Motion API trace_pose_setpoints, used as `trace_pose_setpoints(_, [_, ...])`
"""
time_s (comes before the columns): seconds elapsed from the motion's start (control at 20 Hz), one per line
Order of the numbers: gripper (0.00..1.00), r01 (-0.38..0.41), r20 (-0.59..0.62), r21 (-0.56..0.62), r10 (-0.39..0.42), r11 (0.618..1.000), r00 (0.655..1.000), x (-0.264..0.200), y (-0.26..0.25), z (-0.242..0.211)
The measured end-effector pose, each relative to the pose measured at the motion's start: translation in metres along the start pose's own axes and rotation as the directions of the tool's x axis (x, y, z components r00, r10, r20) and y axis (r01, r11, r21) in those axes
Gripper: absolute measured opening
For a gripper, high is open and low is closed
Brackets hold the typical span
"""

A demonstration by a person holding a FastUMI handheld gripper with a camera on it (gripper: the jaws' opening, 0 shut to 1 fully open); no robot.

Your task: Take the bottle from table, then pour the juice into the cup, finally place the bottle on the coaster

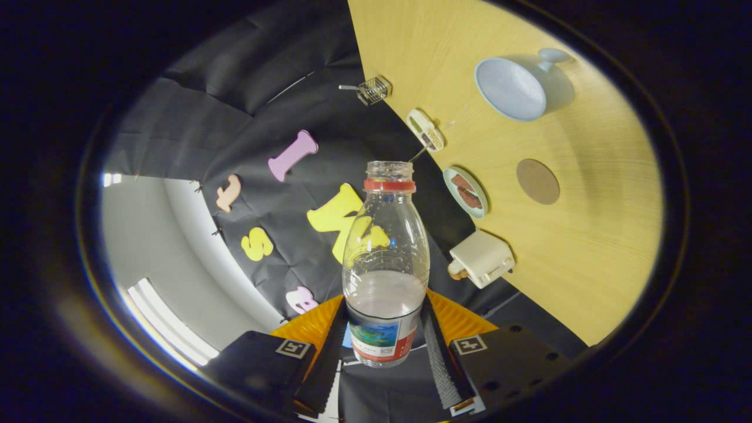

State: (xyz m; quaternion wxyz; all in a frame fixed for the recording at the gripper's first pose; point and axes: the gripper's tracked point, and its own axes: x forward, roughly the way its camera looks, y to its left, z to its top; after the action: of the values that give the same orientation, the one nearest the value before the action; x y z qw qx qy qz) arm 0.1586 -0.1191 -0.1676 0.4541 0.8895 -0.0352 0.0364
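The gripper (pixel 385 346) has its two fingers pressed against either side of a clear plastic bottle (pixel 385 264) with a red neck ring and a printed label, clamping it low on the body, at the label. The bottle is uncapped, its open mouth pointing away from the fingers. A pale liquid sits in the lower part of it, its surface just above the label, and the upper part is see-through. The whole view is rolled over, so the light wooden table (pixel 587 235) rises like a wall beside the bottle, and the bottle is held clear of it.

On that table, well beyond the bottle's mouth, a pale blue cup (pixel 511 88) with a handle lies with its open rim facing this way. Nearer, between the cup and the fingers, a round brown coaster (pixel 537 181) lies flat on the wood with nothing on it. Just beside the coaster, at the table's edge, a small pale green plate (pixel 465 192) carries brown pieces. Nearer still along that edge is a cream-coloured boxy toaster (pixel 483 258). Farther along the edge there is a small white oblong dish (pixel 426 130), and beyond that a little wire basket (pixel 374 90) with a handle.
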Motion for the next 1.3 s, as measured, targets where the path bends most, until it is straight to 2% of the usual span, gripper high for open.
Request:
trace_pose_setpoints(0.35, [0.73, -0.001, -0.020, -0.036, 0.001, 0.999, 1.000, 0.002, -0.001, -0.005])
trace_pose_setpoints(0.6, [0.73, 0.040, -0.034, -0.159, -0.046, 0.986, 0.998, 0.005, -0.014, -0.010])
trace_pose_setpoints(0.85, [0.73, 0.037, -0.037, -0.217, -0.046, 0.976, 0.998, -0.003, -0.024, -0.014])
trace_pose_setpoints(0.95, [0.73, 0.038, -0.037, -0.293, -0.051, 0.955, 0.998, -0.008, -0.025, -0.013])
trace_pose_setpoints(1.15, [0.73, 0.001, -0.063, -0.463, -0.034, 0.886, 0.997, -0.009, -0.021, -0.026])
trace_pose_setpoints(1.3, [0.73, -0.017, -0.079, -0.582, -0.036, 0.813, 0.996, -0.005, -0.024, -0.035])
